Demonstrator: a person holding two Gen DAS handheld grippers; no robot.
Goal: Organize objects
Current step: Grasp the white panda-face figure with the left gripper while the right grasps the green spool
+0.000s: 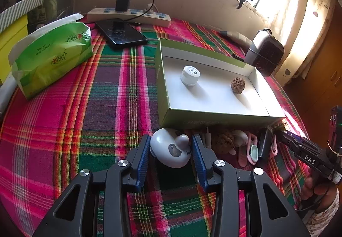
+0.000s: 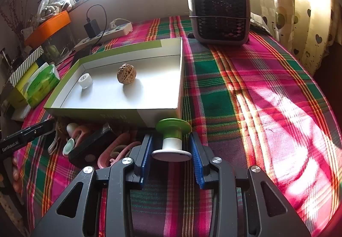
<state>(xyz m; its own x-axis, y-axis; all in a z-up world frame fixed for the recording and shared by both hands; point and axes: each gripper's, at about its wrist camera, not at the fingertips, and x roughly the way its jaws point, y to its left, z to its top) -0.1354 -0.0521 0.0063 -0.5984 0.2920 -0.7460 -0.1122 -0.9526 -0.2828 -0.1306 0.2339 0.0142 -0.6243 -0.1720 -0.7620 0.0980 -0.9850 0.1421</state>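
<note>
My left tongs (image 1: 170, 148) sit low over the plaid cloth of the tabletop (image 1: 85, 108), jaws wide, a white duck-shaped toy (image 1: 171, 150) lying between them. The left pad looks right against the toy's side; the right pad stands just beside its head. Can't tell if there's any real squeeze, so I read it as not gripped.

My right tongs (image 2: 171, 147) straddle a spool (image 2: 173, 140) with a green top and white base, lying tipped toward the camera. Jaws about half open, pads close on either side of the spool's flanges; a thin gap shows on both sides, so it isn't clamped.

Just past both tongs is a shallow box (image 1: 168, 95), green outside, white inside. In it are a small white jar (image 1: 190, 75) toward its left and a walnut (image 1: 237, 85) toward its right, well apart.

Between the tongs, along the box's near wall, lies a clutter: another walnut (image 1: 224, 142), pink clips (image 1: 252, 147), a black block (image 1: 264, 144).

Far left edge: green tissue pack (image 1: 53, 57). Far edge: phone (image 1: 121, 33), power strip (image 1: 128, 15) with black charger (image 1: 123, 0). Far right corner: small grey fan heater (image 2: 220, 13).
</note>
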